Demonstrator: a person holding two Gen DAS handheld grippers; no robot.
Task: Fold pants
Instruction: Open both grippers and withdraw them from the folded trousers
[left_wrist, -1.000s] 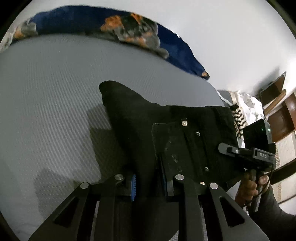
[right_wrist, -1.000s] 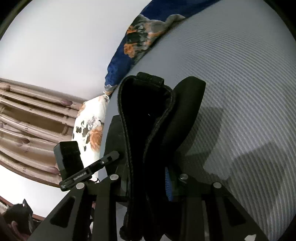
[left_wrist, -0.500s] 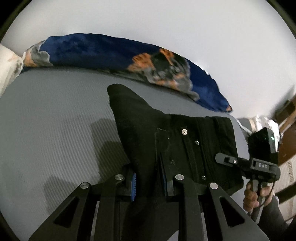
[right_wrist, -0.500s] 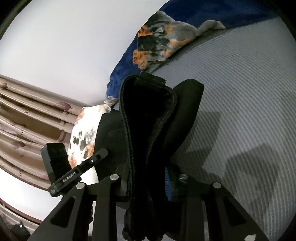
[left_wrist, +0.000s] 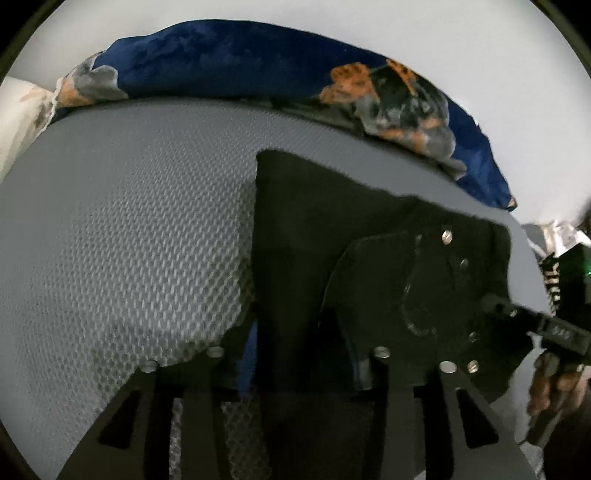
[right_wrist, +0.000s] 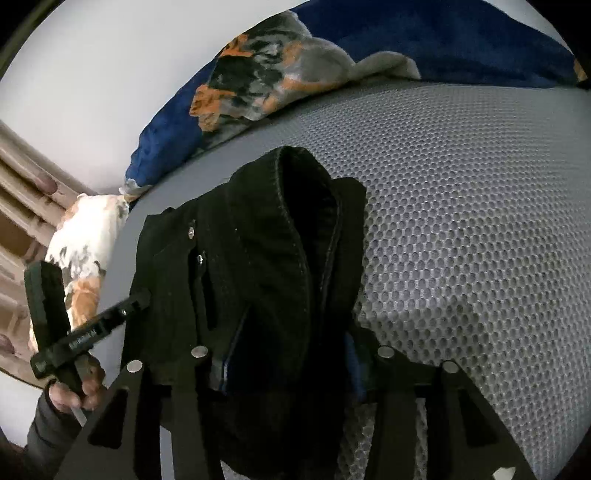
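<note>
The black pants (left_wrist: 369, 266) with metal rivets hang stretched between my two grippers, close over the grey mesh mattress (left_wrist: 129, 240). My left gripper (left_wrist: 299, 354) is shut on one end of the waistband. My right gripper (right_wrist: 288, 362) is shut on the other end, where the thick stitched waistband (right_wrist: 295, 229) bunches up between the fingers. The right gripper also shows at the right edge of the left wrist view (left_wrist: 546, 325). The left gripper also shows at the left of the right wrist view (right_wrist: 85, 332). The legs of the pants are out of view.
A dark blue blanket with an orange and grey print (left_wrist: 295, 74) lies along the far edge of the mattress against a white wall. A white floral pillow (right_wrist: 85, 251) sits at the mattress end. Brown wooden furniture (right_wrist: 14, 206) stands beyond it.
Both grippers have come down with the pants, and the mattress looks much nearer. The pants spread lower and flatter than a second ago. Both grips are unchanged.
</note>
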